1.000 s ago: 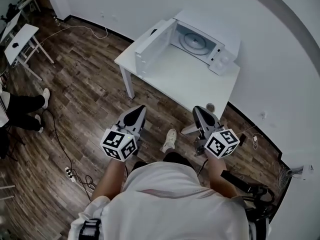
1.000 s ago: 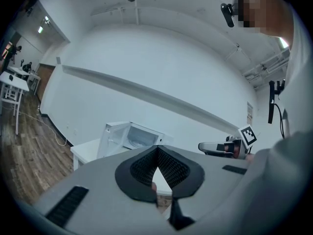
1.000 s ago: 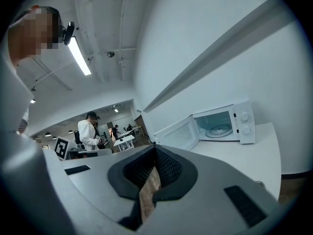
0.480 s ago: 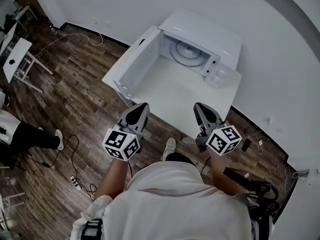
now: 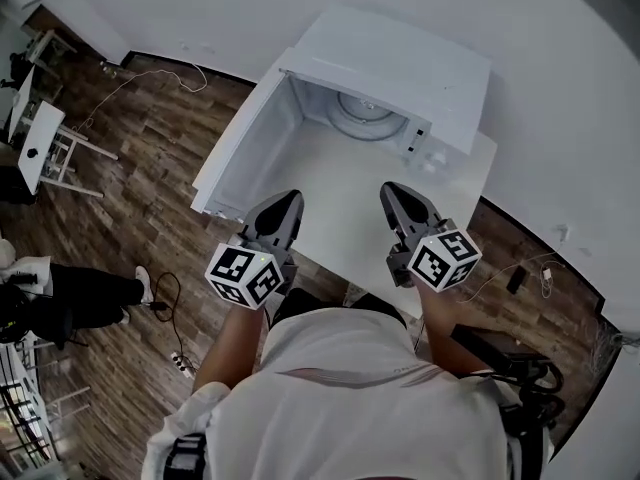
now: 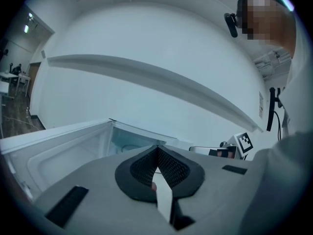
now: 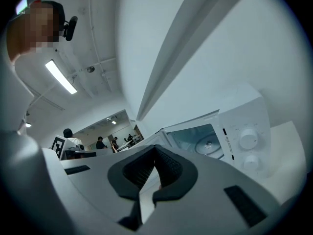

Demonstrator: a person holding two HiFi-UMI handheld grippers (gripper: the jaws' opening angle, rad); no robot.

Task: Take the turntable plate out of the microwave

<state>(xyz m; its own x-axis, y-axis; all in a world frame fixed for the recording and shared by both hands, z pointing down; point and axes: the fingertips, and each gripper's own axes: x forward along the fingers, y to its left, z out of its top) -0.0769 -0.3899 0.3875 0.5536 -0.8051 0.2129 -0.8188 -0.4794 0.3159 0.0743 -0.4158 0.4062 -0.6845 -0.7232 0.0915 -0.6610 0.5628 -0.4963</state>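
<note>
A white microwave (image 5: 400,63) stands at the back of a white table (image 5: 350,208), its door (image 5: 240,148) swung wide open to the left. The round glass turntable plate (image 5: 362,113) lies inside the cavity, also seen in the right gripper view as the plate (image 7: 208,143). My left gripper (image 5: 288,200) hovers over the table's front edge, shut and empty. My right gripper (image 5: 392,190) is beside it, also shut and empty. Both point toward the microwave, well short of the cavity. In the left gripper view the open cavity (image 6: 129,143) shows just beyond the shut jaws (image 6: 157,151).
The microwave's control knobs (image 7: 248,140) sit on its right front panel. A white wall runs behind the table. Wood floor (image 5: 130,208) lies to the left with a small white table (image 5: 40,133), cables and a seated person's legs (image 5: 90,293). Equipment and cables lie at lower right (image 5: 510,363).
Both grippers and the person have come closer to the table; the microwave now looms larger and nearer, and the grippers stand over the table's front edge instead of the floor.
</note>
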